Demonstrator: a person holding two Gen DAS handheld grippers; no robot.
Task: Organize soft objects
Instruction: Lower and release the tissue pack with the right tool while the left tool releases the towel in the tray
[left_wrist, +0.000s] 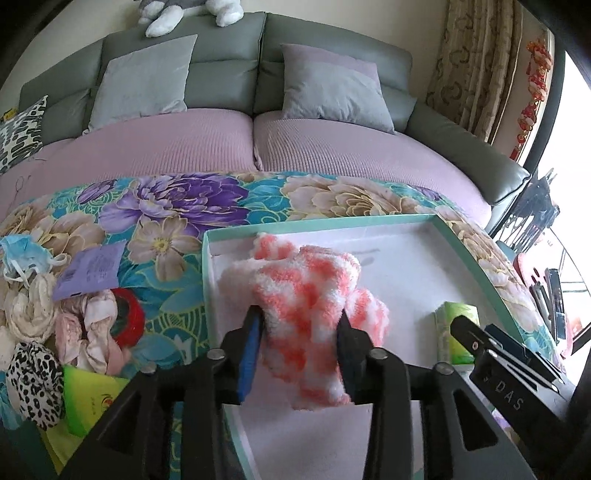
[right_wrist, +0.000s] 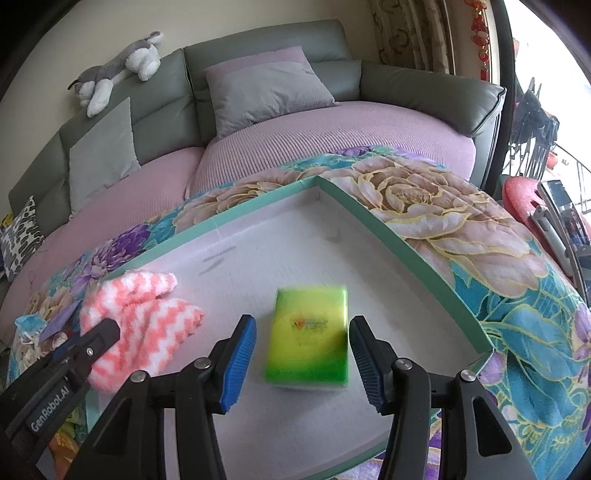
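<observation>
Left gripper (left_wrist: 301, 332): jaws partly open, pink-and-white fuzzy socks (left_wrist: 306, 295) between the pads; can't tell if the pads press on them. Socks lie in the mint-rimmed box (left_wrist: 465, 243), at its 9 o'clock side. Right gripper (right_wrist: 303, 354): jaws about half open, holding nothing, green tissue pack (right_wrist: 312, 334) lying flat on the box floor between the pads. Cloth pile (left_wrist: 74, 317) outside the box at 9 o'clock, on the floral quilt (left_wrist: 177, 206).

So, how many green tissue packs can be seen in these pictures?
2. One green tissue pack lies inside the box, in front of the right claw. A second pack lies outside, left of the box, by the cloth pile. More may be hidden.
</observation>
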